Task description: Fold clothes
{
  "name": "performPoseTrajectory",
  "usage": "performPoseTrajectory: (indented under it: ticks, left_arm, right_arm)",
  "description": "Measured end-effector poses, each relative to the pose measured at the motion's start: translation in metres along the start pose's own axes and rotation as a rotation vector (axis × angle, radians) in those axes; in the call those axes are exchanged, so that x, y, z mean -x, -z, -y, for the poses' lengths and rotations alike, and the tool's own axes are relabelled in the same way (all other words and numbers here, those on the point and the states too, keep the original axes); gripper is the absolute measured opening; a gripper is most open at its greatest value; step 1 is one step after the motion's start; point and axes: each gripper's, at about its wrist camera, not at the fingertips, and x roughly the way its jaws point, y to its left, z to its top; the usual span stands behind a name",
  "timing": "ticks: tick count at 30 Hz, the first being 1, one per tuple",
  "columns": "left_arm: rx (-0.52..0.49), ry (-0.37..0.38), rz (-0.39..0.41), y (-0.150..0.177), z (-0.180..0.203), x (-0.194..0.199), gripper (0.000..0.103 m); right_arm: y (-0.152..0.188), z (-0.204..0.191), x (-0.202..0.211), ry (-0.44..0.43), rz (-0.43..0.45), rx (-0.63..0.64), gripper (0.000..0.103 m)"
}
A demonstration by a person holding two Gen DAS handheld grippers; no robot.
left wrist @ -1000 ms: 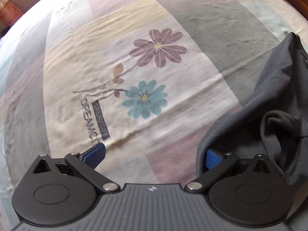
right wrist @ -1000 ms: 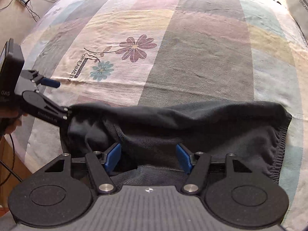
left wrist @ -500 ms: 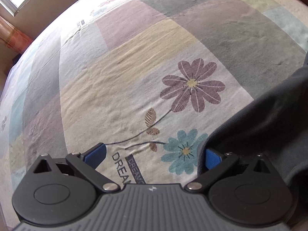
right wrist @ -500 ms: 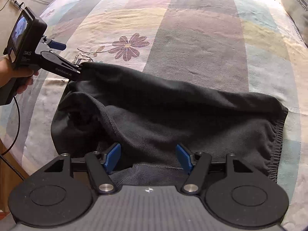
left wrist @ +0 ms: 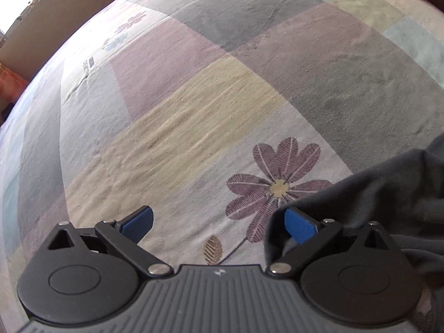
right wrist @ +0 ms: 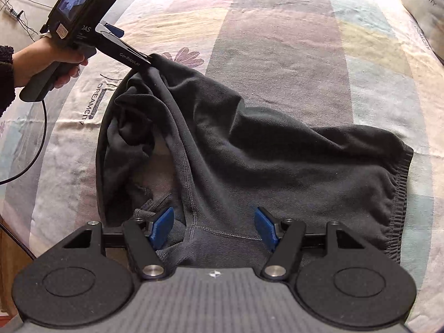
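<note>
In the lower centre of the right wrist view, the right gripper point(right wrist: 213, 229) is seen with its blue pads apart, poised over the dark grey garment point(right wrist: 249, 166) spread across the patchwork bedsheet point(right wrist: 277, 41). At upper left, the garment's corner is hooked over one finger of the left gripper point(right wrist: 133, 44), whose jaws are spread wide with nothing pinched.

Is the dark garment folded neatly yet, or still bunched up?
Bunched up: the dark garment lies rumpled on the bedsheet, one corner hooked on the left gripper.

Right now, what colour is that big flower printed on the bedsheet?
Dusty purple petals with a yellow centre, on the bedsheet; the flower shows best in the left wrist view.
</note>
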Motion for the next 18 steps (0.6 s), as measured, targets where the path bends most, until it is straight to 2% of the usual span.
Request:
performPoseTrajectory:
  ticks: [6,10,14,18]
  left_arm:
    - [0.217,0.128,-0.048,0.053,0.005,0.043,0.101]
    - [0.37,0.255,-0.12,0.094,0.036,0.062,0.101]
    - [0.431,0.277,-0.197,0.127,0.075,0.063,0.101]
    - [0.451,0.241,-0.256,0.143,0.097,0.056,0.101]
  right_arm:
    - [-0.002,0.0,0.0,-0.002,0.005,-0.002,0.07]
    - [-0.002,0.004,-0.005,-0.005,-0.005,-0.025,0.071]
    - [-0.003,0.002,-0.006,-0.006,-0.005,-0.028,0.071]
    - [-0.003,-0.001,-0.005,0.003,-0.004,-0.008,0.072]
